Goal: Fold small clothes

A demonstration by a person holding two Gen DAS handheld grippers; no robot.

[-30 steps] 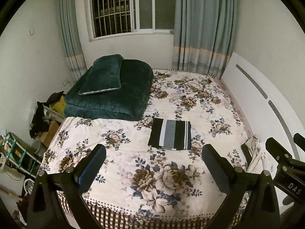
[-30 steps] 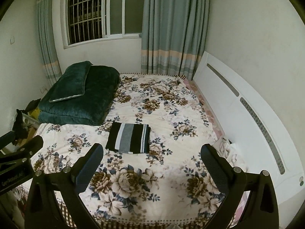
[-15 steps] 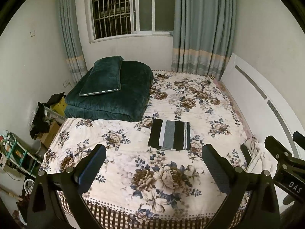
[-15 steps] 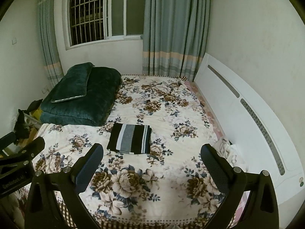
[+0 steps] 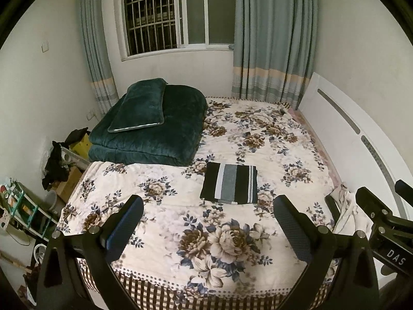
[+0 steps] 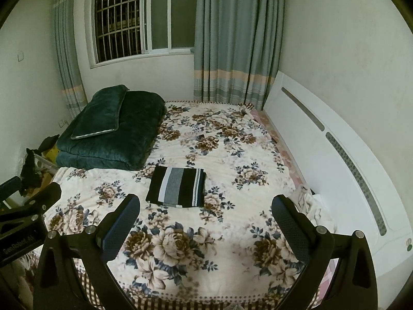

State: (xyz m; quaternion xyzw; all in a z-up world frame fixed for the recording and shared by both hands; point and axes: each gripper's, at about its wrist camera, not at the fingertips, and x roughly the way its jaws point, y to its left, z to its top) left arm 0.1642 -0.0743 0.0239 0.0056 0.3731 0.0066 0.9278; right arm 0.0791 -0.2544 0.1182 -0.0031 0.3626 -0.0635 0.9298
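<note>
Two grippers hang above the near edge of the bed [image 5: 180, 235], both level and aimed across it. At lower left of the left wrist view, the left gripper [image 5: 207, 222] has its fingers spread wide, holding nothing. A dark green quilt [image 5: 155, 131] sits at the upper left of the bed. The folded striped garment [image 5: 229, 183] lies flat mid-frame, well beyond the fingertips. The right gripper [image 6: 205, 221] is likewise wide and empty, the garment left of its centre.

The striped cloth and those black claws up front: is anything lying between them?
No. Only bare floral bedspread lies between the folded striped cloth and the open left gripper and right gripper; both views show it.
</note>
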